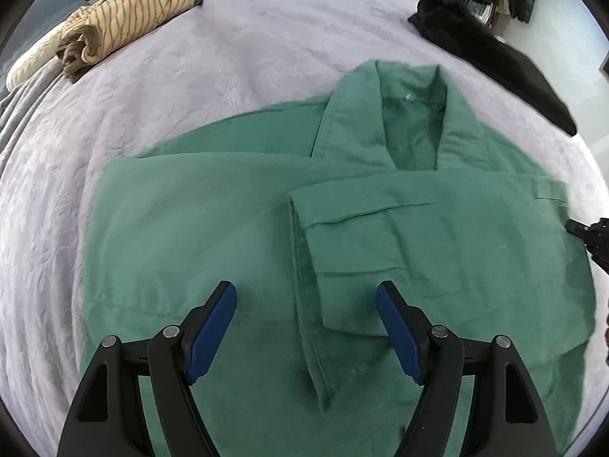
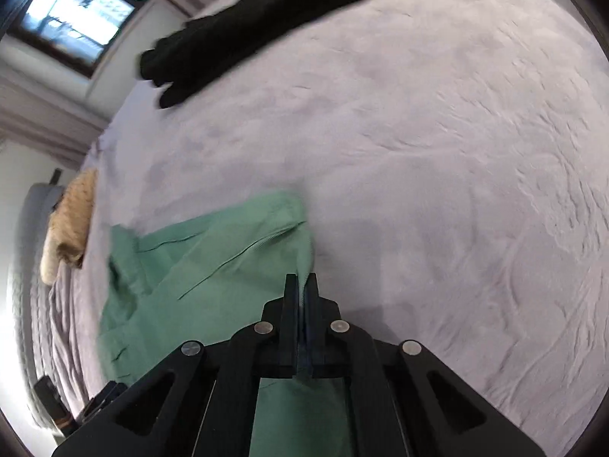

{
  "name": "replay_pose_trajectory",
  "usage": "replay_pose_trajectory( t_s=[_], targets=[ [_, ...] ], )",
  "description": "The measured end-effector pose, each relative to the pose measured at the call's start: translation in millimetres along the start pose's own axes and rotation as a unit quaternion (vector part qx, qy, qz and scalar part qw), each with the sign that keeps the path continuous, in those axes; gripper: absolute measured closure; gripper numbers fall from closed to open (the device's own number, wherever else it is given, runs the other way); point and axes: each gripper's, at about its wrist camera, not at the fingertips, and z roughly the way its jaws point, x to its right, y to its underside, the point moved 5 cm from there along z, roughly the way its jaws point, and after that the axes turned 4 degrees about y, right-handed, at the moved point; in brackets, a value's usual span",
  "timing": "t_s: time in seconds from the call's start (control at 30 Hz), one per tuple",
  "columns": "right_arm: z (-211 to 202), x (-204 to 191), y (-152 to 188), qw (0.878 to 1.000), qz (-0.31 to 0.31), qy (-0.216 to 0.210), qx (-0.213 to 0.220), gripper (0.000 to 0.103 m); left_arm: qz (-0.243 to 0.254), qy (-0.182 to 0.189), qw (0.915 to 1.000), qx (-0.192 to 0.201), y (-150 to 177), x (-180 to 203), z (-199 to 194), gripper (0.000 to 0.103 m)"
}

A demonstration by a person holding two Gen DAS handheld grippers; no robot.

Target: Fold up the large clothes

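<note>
Blue-padded fingers [image 1: 213, 327] of the left gripper [image 1: 306, 325] stand wide apart over the green jacket [image 1: 213, 221], nothing between them; the jacket lies collar-up on the pale lilac bedspread [image 1: 236, 57], one sleeve folded across its front. Far left sits a striped beige bundle [image 1: 125, 19], far right a black garment [image 1: 502, 64]. Right gripper [image 2: 301, 280] is pinched together on the jacket's edge.

Bedroom, quilted bed [image 1: 228, 57], curtains [image 2: 45, 122], window [image 2: 76, 11]
</note>
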Motion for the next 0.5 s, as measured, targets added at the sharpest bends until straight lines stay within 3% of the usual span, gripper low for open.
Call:
replay_pose_trajectory(
  t_s=[0.1,0.23,0.33,0.5],
  targets=[
    [2.5,5.2,0.8,1.0,0.005,-0.002,0.004,0.1,0.005,-0.008,1.0,-0.004,-2.1,-1.5,15.6,0.023],
    [-19.9,4.5,6.0,1.0,0.013,0.011,0.011,0.096,0.001,-0.013,0.9999,-0.003,-6.1,-9.5,5.4,0.023],
    [-49.3,-3.4,21.4,0.999,-0.025,0.009,0.024,0.095,-0.004,-0.008,0.9999,0.005,-6.2,-16.7,-12.7,0.023],
    [-72.6,-16.9,64.0,0.996,-0.091,0.012,0.009,0.095,0.004,0.003,0.9998,0.019,2.0,-11.6,-32.7,0.023]
  ],
)
